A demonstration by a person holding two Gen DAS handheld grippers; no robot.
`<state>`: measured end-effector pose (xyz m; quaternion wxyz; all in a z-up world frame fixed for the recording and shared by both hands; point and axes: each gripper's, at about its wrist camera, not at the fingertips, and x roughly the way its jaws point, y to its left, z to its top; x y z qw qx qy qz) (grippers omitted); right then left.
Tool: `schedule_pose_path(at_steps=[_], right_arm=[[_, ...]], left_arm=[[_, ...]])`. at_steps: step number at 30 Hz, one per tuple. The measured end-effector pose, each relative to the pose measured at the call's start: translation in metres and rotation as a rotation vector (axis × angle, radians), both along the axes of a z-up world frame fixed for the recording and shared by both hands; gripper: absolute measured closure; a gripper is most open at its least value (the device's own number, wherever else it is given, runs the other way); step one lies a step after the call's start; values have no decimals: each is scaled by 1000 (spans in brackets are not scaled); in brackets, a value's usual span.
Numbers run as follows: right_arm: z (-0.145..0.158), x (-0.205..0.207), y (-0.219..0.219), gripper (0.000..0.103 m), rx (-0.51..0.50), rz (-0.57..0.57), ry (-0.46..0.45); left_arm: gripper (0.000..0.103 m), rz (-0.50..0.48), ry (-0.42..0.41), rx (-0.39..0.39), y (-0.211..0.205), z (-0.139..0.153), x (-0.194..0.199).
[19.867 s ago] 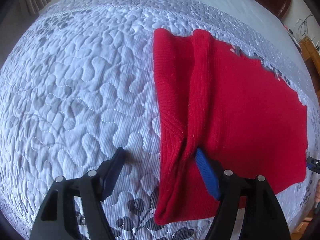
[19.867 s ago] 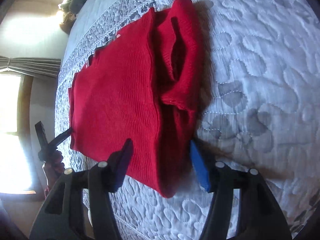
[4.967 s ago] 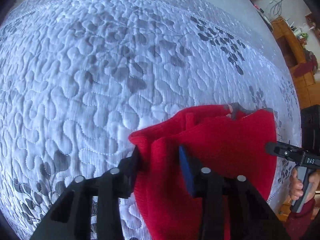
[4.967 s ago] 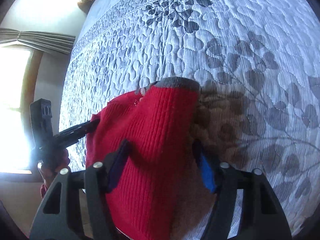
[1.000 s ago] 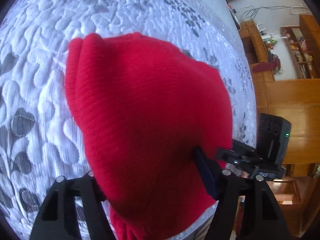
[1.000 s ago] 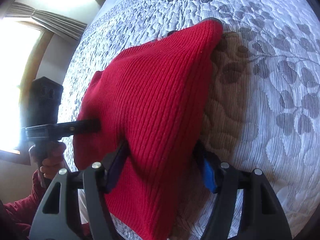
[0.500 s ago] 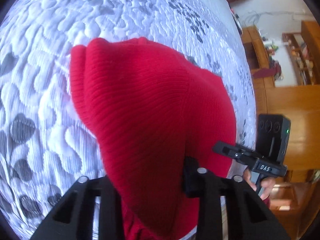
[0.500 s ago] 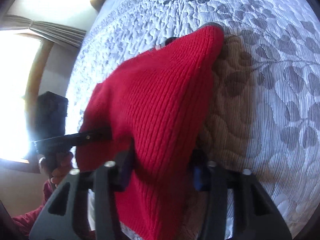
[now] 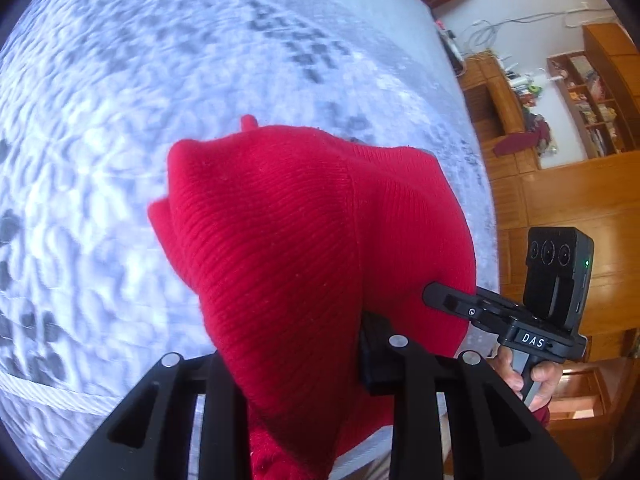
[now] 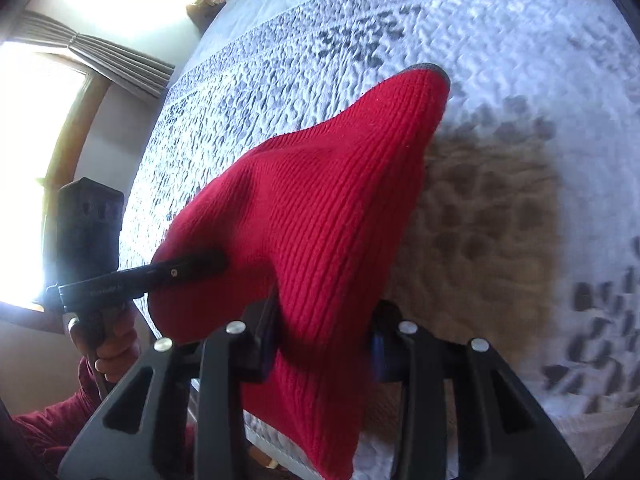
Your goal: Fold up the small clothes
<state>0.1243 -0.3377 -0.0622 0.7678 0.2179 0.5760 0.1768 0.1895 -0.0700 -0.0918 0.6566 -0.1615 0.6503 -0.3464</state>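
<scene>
red knit garment (image 9: 304, 240) | bunched, ribbed | lifted above quilt (image 9: 100, 100)

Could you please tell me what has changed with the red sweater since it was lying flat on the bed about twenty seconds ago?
The sweater is no longer spread flat: it has been gathered up and lifted off the quilt. Both claws, open beside it before, are now shut on it, the left claw and the right claw each pinching an end, and it hangs bunched between them. It is still above the same bed.
</scene>
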Motion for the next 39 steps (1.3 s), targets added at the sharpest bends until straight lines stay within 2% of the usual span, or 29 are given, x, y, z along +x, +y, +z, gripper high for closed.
schedule_pose_path(at_steps=[3,6,7,10,11,12,13,16,17,19,22,24,26,28,29,30,31,32,33,35,37,39], right_arm=[[16,-1,-28,69,-36,-12,-17],[12,12,-60,69,-52,-26,-4],[5,18,-66,68,-52,-23,8],[-37,39,-87,67,-65,-38,98],[-55,44,-92,63,-68,-52,133],[-65,45,-94,60,-47,-61,142],[-71,44,-97,59,-14,-65,135],[-64,28,-103,44,3,-73,72],[-62,21,-106,35,-9,-69,63],[-56,0,-109,35,-11,-49,51],[-54,-36,-111,35,41,-37,58],[-56,-55,-110,35,75,-33,69],[-63,-73,-104,35,98,-25,88],[-69,-86,-94,45,94,-15,101],[-76,-91,-92,57,90,-27,117],[-82,-92,-90,77,97,-44,132],[-83,-92,-90,84,113,-53,142],[-85,-93,-92,88,141,-76,155],[-83,-94,-93,90,153,-91,159],[-64,-101,-94,91,126,-86,116],[-47,-108,-92,91,66,-72,86],[-46,-111,-91,92,5,-62,89]], left_arm=[[74,-5,-49,-20,-38,13,-4],[73,-7,-82,-13,-71,9,-2],[73,4,-69,-2,-80,0,2],[72,39,53,40,-99,-49,11],[69,52,97,55,-102,-68,13],[63,61,124,52,-103,-78,14],[63,80,149,30,-99,-85,15],[57,84,182,-11,-86,-84,13],[54,81,181,-6,-83,-82,11],[44,70,168,18,-74,-72,4],[41,45,120,14,-62,-48,-21],[32,24,65,16,-59,-35,-39],[32,10,12,65,-61,-29,-51],[32,-11,-19,136,-65,-32,-61],[34,-21,-15,217,-68,-40,-65],[36,-24,-2,264,-69,-48,-67],[39,-26,14,296,-70,-56,-70],[44,-22,3,313,-70,-58,-73],[52,-28,-23,328,-72,-54,-77],[65,-43,-15,332,-74,-48,-83],[67,-45,-3,345,-77,-45,-88],[65,-52,-15,369,-81,-50,-92]])
